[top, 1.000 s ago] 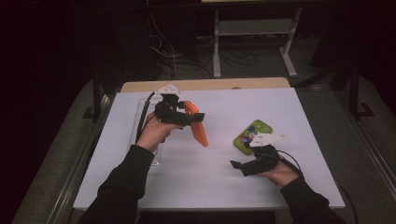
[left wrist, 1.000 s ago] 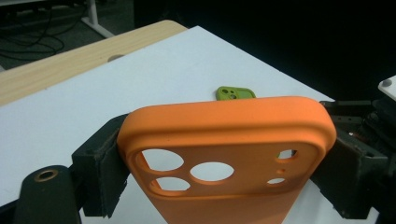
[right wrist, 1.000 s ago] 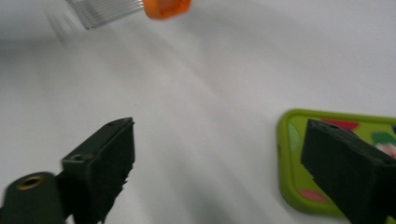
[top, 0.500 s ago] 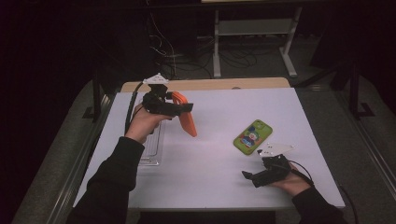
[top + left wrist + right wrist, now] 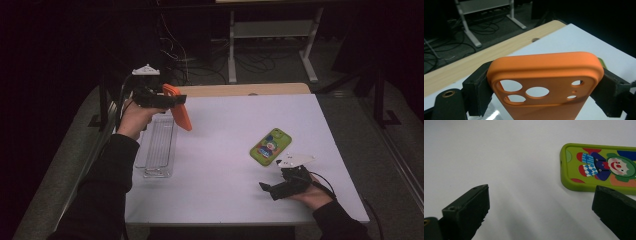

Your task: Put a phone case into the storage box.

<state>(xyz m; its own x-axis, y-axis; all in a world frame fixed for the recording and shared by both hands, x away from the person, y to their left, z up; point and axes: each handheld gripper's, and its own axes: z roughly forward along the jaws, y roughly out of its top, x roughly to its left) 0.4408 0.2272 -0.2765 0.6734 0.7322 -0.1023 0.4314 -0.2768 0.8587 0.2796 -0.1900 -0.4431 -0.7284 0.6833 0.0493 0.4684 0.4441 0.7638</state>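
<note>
The left hand-held gripper (image 5: 176, 102) clamps the orange phone case (image 5: 179, 113) across its width, above the desk's (image 5: 225, 200) far left, while the right hand-held gripper (image 5: 267, 189) gapes empty just short of the green phone case (image 5: 270, 146).

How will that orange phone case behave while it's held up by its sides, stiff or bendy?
Probably a little bendy: the orange phone case is an empty thin shell with camera cutouts. It looks light, since the left gripper holds it clear of the table by its edges alone. Its matte, rubbery-looking surface should resist slipping, though squeezing may bow it.
</note>
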